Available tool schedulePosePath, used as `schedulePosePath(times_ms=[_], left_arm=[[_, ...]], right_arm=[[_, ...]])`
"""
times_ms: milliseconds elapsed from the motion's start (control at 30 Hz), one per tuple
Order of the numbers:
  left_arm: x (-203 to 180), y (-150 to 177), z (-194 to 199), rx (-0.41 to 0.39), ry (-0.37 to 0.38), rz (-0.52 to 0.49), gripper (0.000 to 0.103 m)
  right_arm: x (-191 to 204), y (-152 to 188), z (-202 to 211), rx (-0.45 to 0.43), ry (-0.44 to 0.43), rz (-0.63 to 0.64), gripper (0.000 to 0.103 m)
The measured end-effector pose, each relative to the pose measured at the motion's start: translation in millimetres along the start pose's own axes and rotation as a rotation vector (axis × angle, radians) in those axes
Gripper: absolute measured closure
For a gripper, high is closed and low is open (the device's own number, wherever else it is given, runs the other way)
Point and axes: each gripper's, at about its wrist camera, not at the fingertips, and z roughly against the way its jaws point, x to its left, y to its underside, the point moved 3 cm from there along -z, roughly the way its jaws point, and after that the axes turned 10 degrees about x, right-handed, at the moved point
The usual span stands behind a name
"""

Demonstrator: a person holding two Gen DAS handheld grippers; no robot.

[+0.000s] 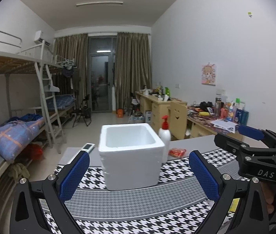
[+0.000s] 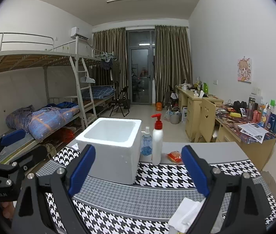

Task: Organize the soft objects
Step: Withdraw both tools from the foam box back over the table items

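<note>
Standing open-topped, white foam box (image 2: 116,148) shows nothing inside.

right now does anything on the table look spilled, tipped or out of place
Nothing stands out. The foam box, pump bottle and small blue bottle stand upright on the table; the orange packet lies flat, with no spill.

A white foam box (image 1: 131,156) sits at mid-frame on a black-and-white houndstooth cloth (image 1: 138,200) crossed by grey bands. Right of it, a white pump bottle (image 2: 156,142) carries a red pump, beside a clear blue bottle (image 2: 146,142). A small packet (image 2: 175,157), orange-red as far as the blur allows, lies right of those. Both grippers are black with blue pads (image 1: 75,175). Lower right, a white soft object (image 2: 186,214) rests on the cloth.
</note>
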Motion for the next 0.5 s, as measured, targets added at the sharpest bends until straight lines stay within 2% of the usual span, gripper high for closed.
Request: schedulePosePath(times_ms=[233,500], left_arm=[[-13.5,2.0,0.6,-0.023,0.057,-0.023,0.001],[-19.7,8.0,-5.2,0.000,0.114,-0.012,0.001]], right_arm=[[-7.5,11.3,12.6,-0.010,0.065,-0.020,0.011],[-17.8,21.0,23.2,0.006,0.116,-0.052,0.011]])
